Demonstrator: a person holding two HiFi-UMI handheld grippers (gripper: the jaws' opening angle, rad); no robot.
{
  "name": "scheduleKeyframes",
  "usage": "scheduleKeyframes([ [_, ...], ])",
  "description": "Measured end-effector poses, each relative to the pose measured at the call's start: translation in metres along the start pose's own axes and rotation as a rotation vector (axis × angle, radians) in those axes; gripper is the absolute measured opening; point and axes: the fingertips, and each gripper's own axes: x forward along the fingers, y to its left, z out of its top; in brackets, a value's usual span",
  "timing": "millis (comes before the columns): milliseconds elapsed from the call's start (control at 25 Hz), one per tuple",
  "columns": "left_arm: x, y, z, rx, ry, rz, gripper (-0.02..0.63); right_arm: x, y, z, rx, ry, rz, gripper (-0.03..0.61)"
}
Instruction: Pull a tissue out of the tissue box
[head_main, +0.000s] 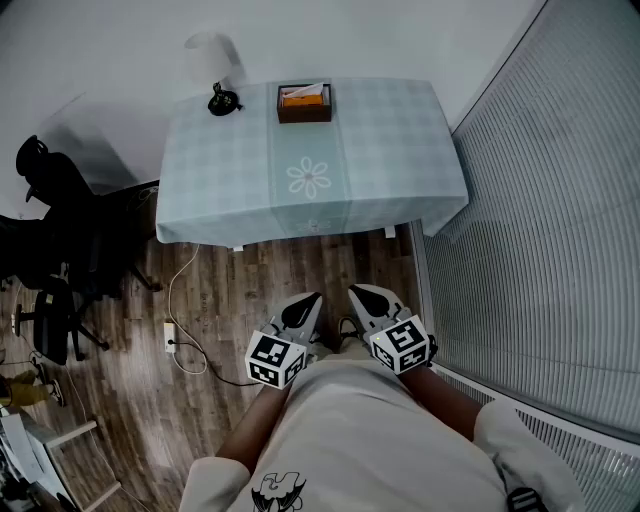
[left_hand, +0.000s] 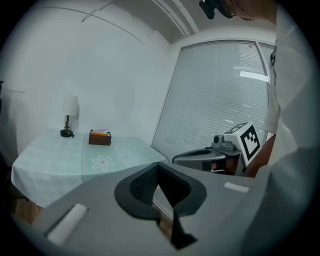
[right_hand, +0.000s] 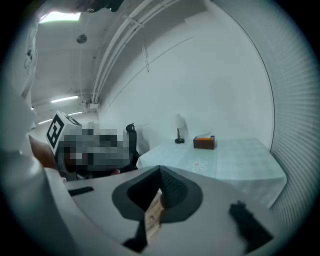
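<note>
Brown tissue box (head_main: 304, 103) far beyond both tongs (head_main: 311, 298) (head_main: 356, 291).

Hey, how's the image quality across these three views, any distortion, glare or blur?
Head view: even light, sharp, wide-lens bowing along the table edge. Left gripper view: round fisheye with black corners, blinds bright, tissue box small but clear, left gripper close and soft. Right gripper view: same fisheye, ceiling light glaring upper left.
</note>
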Motion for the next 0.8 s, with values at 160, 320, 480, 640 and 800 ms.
scheduleKeyframes([
  [160,-0.009,0.007,0.0,-0.005,-0.001,0.003,0.006,0.007,0.008,-0.001,0.03,0.01,0.001,0.011],
  [320,-0.019,0.019,0.0,-0.012,-0.005,0.008,0.006,0.015,0.015,0.001,0.017,0.016,-0.001,0.011],
  [480,-0.027,0.031,-0.003,-0.019,-0.01,0.001,0.006,0.028,0.027,0.003,0.004,0.026,0.006,0.011],
  [640,-0.033,0.044,-0.007,-0.033,-0.016,-0.013,0.006,0.043,0.039,0.006,-0.03,0.022,0.001,0.012],
  [800,-0.034,0.056,-0.011,-0.069,-0.014,-0.01,0.006,0.052,0.044,0.01,0.0,0.012,0.016,0.012],
])
